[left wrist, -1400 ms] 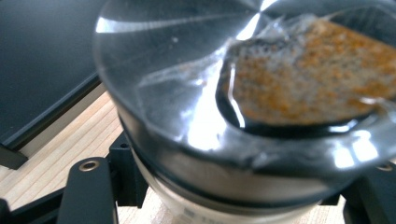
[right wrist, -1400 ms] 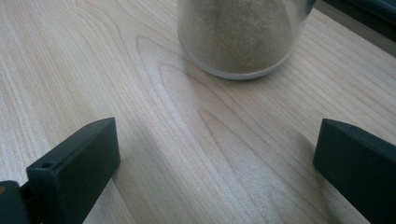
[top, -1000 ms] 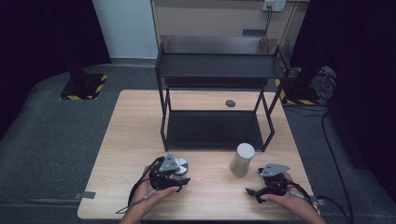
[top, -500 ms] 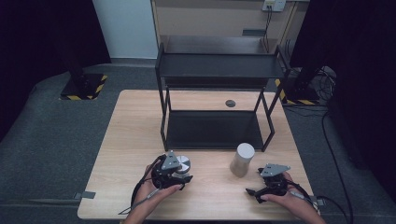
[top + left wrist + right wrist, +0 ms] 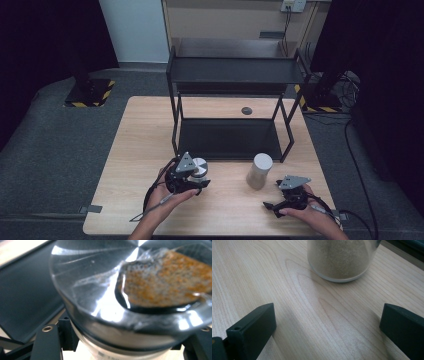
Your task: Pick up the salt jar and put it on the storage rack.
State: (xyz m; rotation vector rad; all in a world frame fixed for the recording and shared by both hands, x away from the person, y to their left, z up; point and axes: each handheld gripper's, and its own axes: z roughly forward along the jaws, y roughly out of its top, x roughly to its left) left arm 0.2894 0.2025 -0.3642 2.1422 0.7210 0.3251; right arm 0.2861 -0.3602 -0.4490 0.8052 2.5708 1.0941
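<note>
Wooden table (image 5: 135,150) held 2 jars; left gripper (image 5: 192,181) straddled the silver-lidded jar (image 5: 199,167), apparently unclamped, needing a centred squeeze; right gripper (image 5: 274,205) gaped.

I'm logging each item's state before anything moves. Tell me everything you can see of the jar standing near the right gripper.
The jar is a clear cylinder, glass or plastic by its look, filled nearly to the top with a pale beige powder or fine grain, under a light cap. It stands upright on the wooden table, just in front of the black shelf rack. The right gripper sits short of it, jaws wide apart, touching nothing.
</note>
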